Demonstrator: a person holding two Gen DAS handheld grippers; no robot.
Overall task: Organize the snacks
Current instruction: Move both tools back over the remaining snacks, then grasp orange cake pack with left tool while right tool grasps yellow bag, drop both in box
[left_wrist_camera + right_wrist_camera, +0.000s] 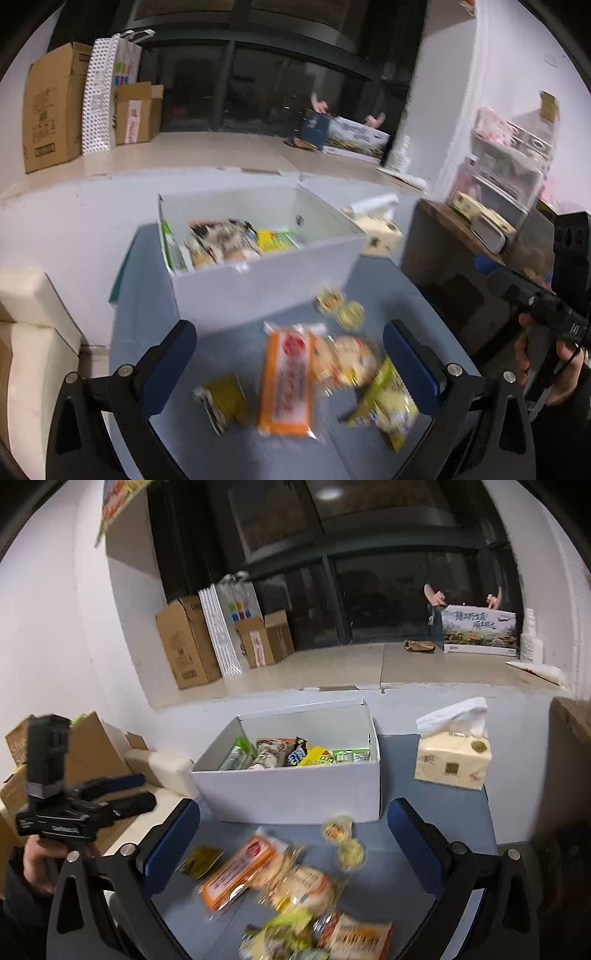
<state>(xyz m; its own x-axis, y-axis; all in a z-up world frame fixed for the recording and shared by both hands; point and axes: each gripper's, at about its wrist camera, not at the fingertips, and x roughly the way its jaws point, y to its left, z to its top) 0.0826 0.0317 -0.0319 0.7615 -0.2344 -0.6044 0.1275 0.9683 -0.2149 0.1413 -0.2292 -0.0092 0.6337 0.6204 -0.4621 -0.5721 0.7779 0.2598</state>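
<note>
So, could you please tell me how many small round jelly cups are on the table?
2: small round yellow jelly cups, side by side just in front of the white box, one nearer it, the other behind. Others may be hidden.

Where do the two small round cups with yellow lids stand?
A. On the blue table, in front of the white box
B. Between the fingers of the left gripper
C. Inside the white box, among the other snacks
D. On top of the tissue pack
A: the two small round cups stand on the blue table, just in front of the white box, and neither gripper holds anything.
</note>
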